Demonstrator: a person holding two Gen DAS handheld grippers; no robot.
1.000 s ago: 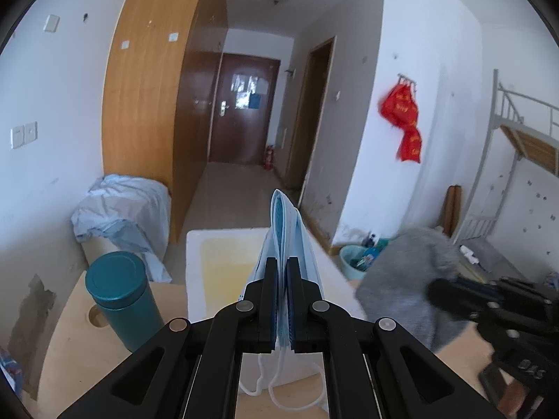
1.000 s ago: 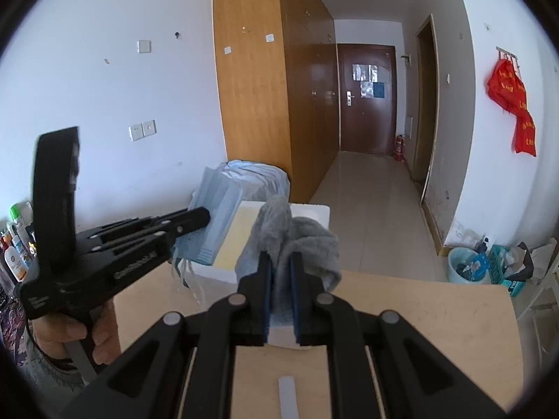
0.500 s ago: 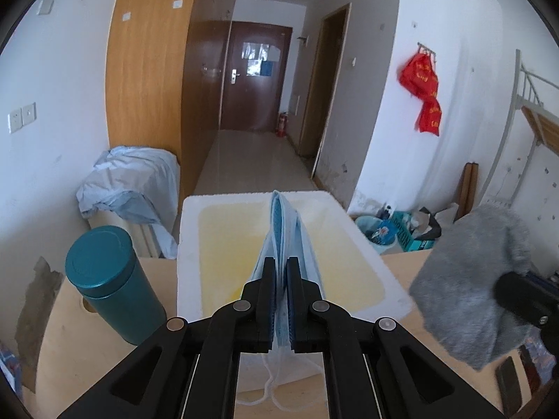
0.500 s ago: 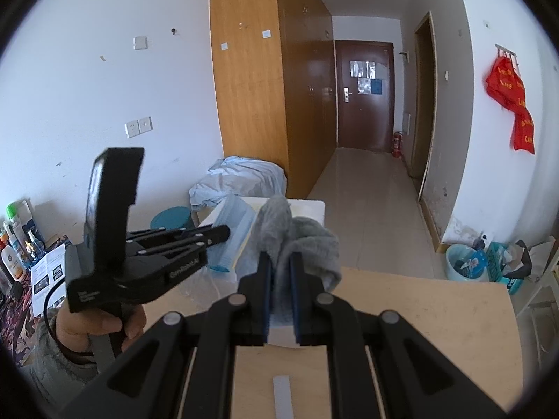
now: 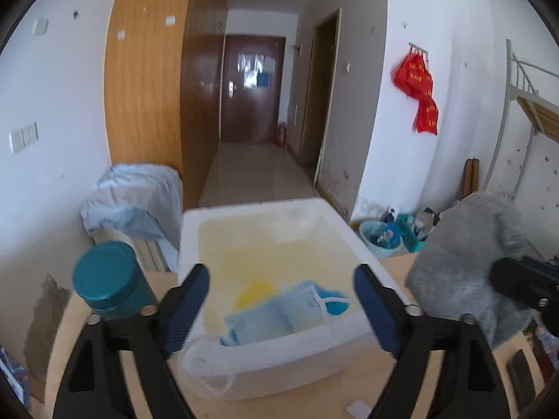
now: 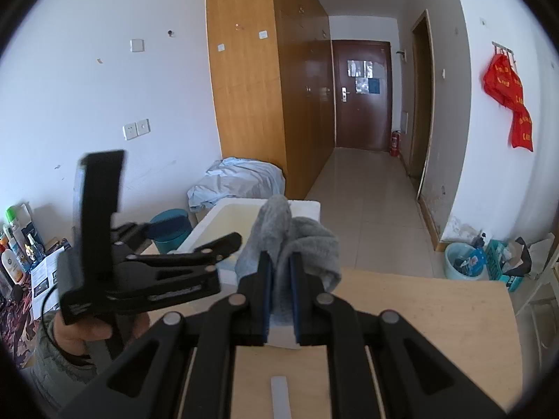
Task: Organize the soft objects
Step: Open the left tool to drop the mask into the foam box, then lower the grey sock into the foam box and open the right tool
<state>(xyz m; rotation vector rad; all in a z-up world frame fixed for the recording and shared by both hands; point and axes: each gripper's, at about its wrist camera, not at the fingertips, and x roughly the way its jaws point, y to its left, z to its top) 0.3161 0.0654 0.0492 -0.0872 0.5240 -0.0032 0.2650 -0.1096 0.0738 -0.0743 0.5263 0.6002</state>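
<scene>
Masks point(image 5: 279, 317), pale blue with white ear loops, lie loose in the near end of the white foam box point(image 5: 335, 340), just inside its near wall, the stack's long side running roughly across the picture. In the left wrist view the left gripper point(image 5: 281, 309) hangs over that end with its jaws spread wide; they have just been opening, and nothing is pinched between them, though the masks sit below in the gap. The box floor is stained yellow, with a brighter yellow patch beside the masks. A teal canister point(image 5: 104, 279) stands on the wooden table point(image 5: 314, 394) just left of the box. At the right edge a grey cloth point(image 5: 464, 265) hangs from the black tip of the right gripper, beside the box's right wall and clear of it. In the right wrist view the right gripper point(image 6: 281, 289) has its blue pads point(image 6: 266, 293) pressed together on the cloth, which bunches upright above them in two lobes and droops to the right. The left gripper shows side-on here, held by a hand point(image 6: 91, 331) in a grey sleeve, reaching towards the box. This view hides the masks behind the cloth and grippers, showing only the box's far rim. It alone shows bottles point(image 6: 14, 244) at the far left and a strip of tape point(image 6: 281, 398) on the table.
</scene>
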